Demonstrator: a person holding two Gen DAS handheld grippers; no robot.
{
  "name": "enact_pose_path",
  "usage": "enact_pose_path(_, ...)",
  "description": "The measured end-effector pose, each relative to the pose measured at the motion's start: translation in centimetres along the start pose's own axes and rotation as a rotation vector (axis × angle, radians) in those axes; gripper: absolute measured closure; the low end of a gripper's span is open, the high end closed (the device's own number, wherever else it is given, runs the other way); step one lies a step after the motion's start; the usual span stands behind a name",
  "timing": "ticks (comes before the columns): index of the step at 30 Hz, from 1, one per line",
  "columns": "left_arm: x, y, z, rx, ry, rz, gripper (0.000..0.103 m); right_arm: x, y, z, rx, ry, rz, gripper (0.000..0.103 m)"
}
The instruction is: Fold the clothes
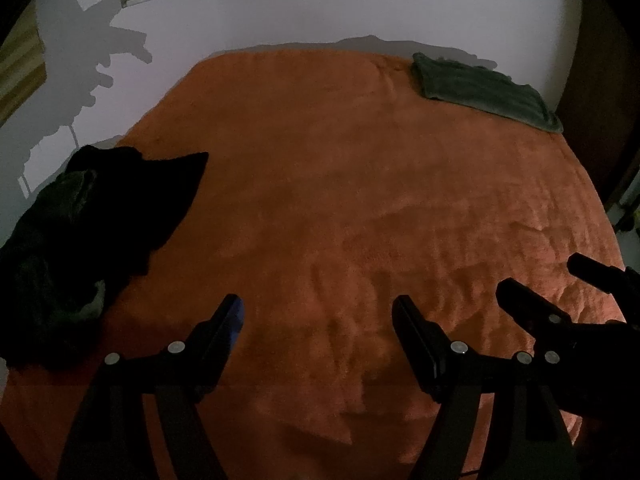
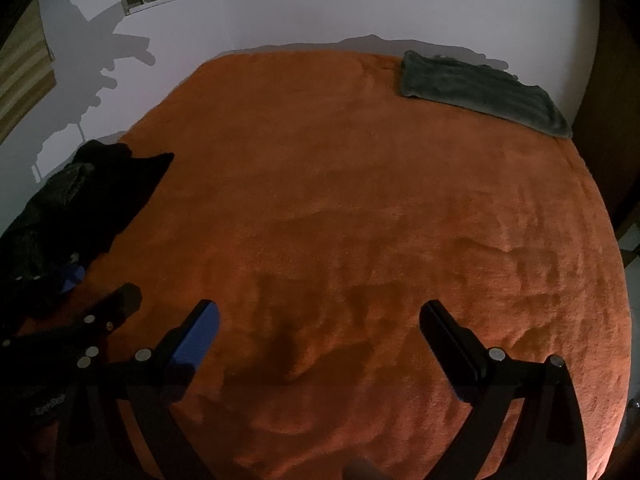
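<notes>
Risk of a poor grab: dim light and near-black fabric, so hard to tell seams, sleeves or edges in the crumpled heap of dark, almost black clothes (image 1: 76, 224); easy to pinch several layers or more than one garment at once and drag the whole heap across the bed with the orange plush cover (image 1: 340, 200). Risk also of nipping the soft, rippled cover along with the cloth, lifting both. Possible slide of a piece over the bed's left edge, since the heap sits right against it.

Folded grey-green cloth, a flat towel-like rectangle (image 1: 488, 92), at the far right corner of the bed, already neat; whether one of the task's pieces, impossible to say.

Left hand-held gripper (image 1: 318, 312) spread wide, nothing between the fingers, over the near edge of the bed; dark heap off to its left, near but apart. Right hand-held gripper (image 2: 320, 320) likewise gaping and empty, just beside the left one; heap farther from it, beyond the left tool, folded cloth well apart at the opposite far corner
</notes>
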State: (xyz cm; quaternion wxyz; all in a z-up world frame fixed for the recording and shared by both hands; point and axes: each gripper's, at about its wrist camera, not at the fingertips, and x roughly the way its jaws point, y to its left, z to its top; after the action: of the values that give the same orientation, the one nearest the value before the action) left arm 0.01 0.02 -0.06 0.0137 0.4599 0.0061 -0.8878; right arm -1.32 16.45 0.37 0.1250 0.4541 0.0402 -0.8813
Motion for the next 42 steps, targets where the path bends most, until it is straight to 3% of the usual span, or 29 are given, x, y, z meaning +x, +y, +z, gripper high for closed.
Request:
enact_pose_path(20,0.3,-0.5,-0.2,0.002,-0.006,0.014,0.026,0.4,-1.0,-0.3,0.027,0.015,0.036,0.003)
enact_pose_path(42,-0.2,0.5,0.2,-0.023,0.025,-0.010,0.026,0.4,0.0,-0.5,0.005,0.008,0.008,0.003)
